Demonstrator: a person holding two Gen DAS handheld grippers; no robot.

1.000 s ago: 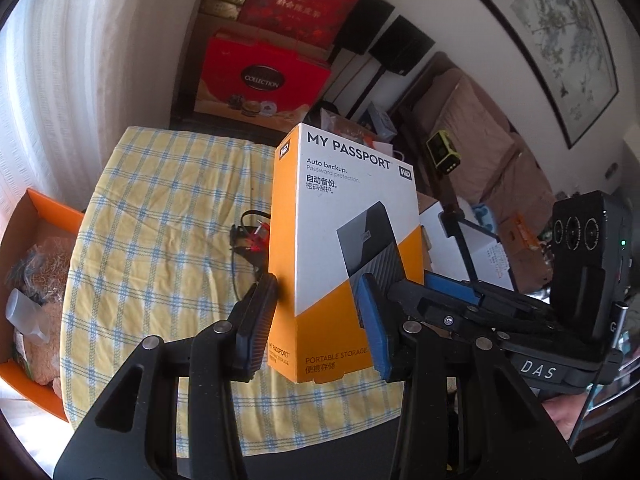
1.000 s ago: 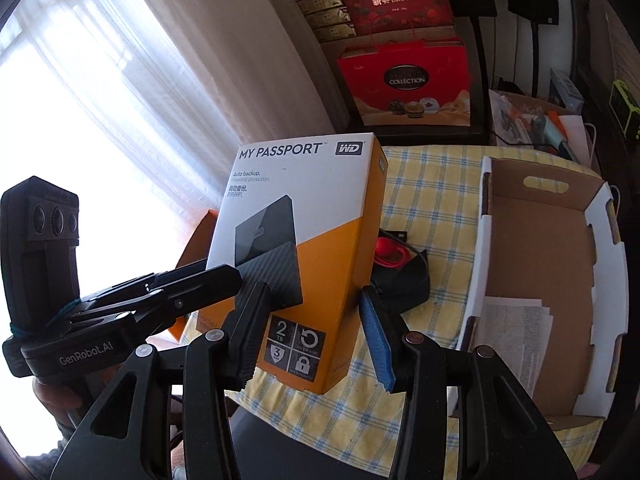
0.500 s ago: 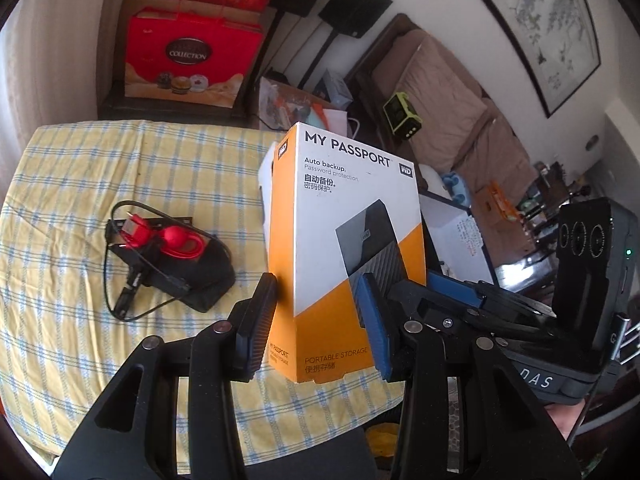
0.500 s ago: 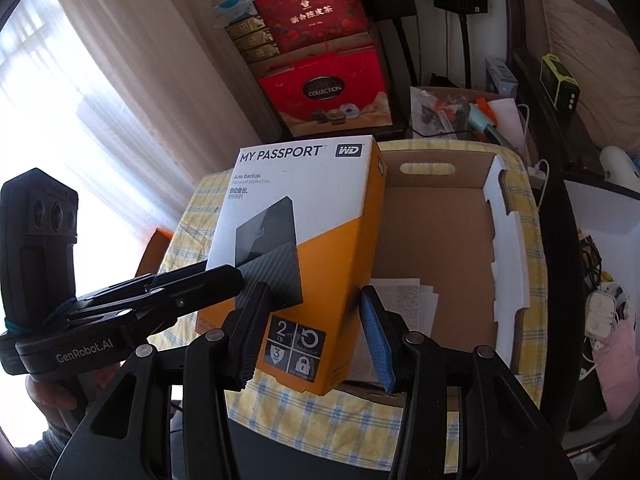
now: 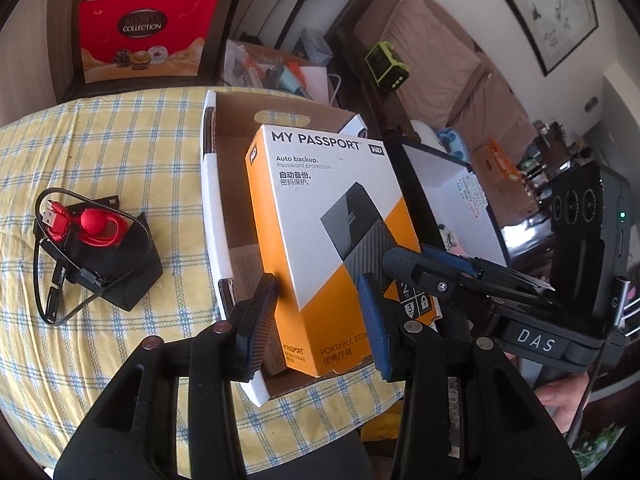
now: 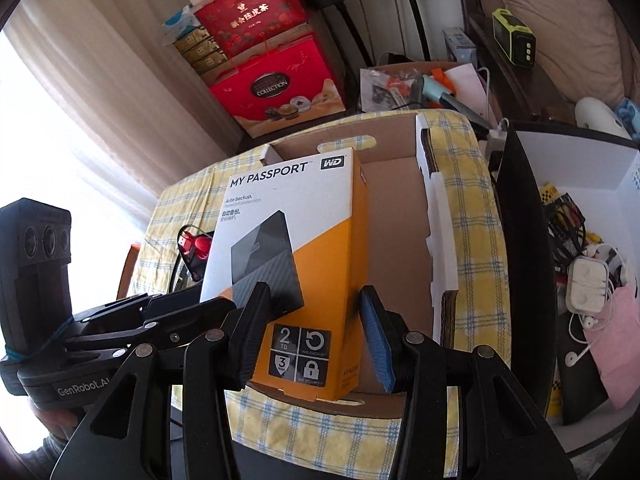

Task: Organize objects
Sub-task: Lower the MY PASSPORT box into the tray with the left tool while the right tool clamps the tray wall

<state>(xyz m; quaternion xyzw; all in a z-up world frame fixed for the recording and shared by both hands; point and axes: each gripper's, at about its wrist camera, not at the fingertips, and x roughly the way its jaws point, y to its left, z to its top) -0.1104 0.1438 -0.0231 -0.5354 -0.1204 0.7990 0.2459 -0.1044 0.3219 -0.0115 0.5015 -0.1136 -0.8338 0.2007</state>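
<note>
A white and orange "My Passport" hard-drive box [image 5: 320,220] is held between both grippers, tilted, over the open cardboard box [image 5: 214,200] on the yellow checked table. My left gripper [image 5: 316,320] is shut on the drive box's lower left corner. My right gripper [image 6: 312,328] is shut on its lower right part; the drive box also shows in the right wrist view [image 6: 292,260], with the cardboard box's white right wall [image 6: 440,232] beside it. Papers lie on the cardboard box's floor.
A black pouch with a red cable and black cords [image 5: 92,248] lies on the table left of the cardboard box. A white bin of cables and earphones [image 6: 580,280] stands to the right of the table. Red gift boxes [image 5: 140,36] stand behind the table.
Both grippers carried the drive box to the right, from above the bare tablecloth to over the cardboard box, and lowered it toward the box's inside.
</note>
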